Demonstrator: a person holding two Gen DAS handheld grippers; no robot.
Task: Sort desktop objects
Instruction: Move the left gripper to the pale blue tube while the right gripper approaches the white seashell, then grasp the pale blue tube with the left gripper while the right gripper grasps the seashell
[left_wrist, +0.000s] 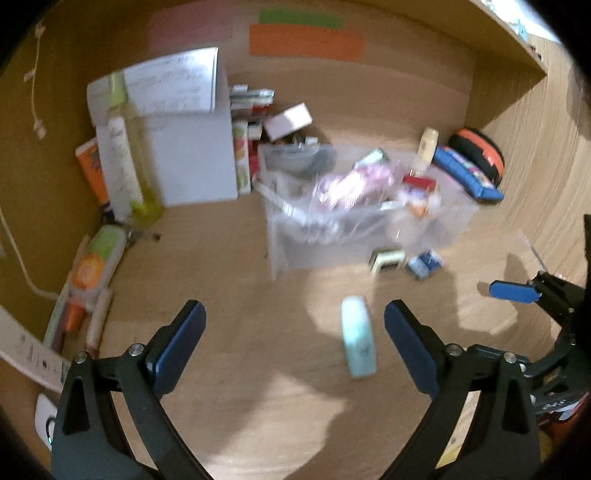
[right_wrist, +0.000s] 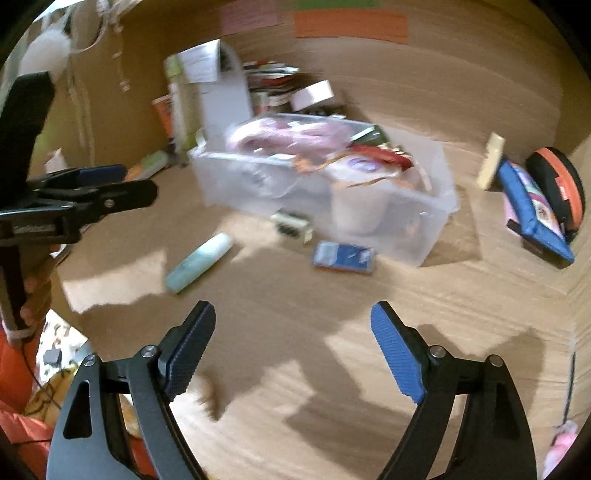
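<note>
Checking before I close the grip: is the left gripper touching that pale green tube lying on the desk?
Apart. In the left wrist view the left gripper is wide open, and bare desk shows between each finger and the pale green tube.

Desk surface (left_wrist: 229, 280): light wood grain
Gripper fingers (right_wrist: 397, 350): blue textured pads on black arms
Tube (left_wrist: 357, 338): pale mint green
Storage bin (right_wrist: 413, 221): clear, frosted plastic
Small box (right_wrist: 343, 255) in front of bin: dark blue with lighter panel
Pencil case (right_wrist: 532, 210): blue, pink patterned face
Round case (right_wrist: 561, 184): black with orange band
Paper strips on back wall: orange (left_wrist: 306, 44), green (left_wrist: 301, 18), pink (left_wrist: 190, 24)
Upright box (left_wrist: 195, 158): white
Leaning tube (left_wrist: 92, 166): orange
</note>
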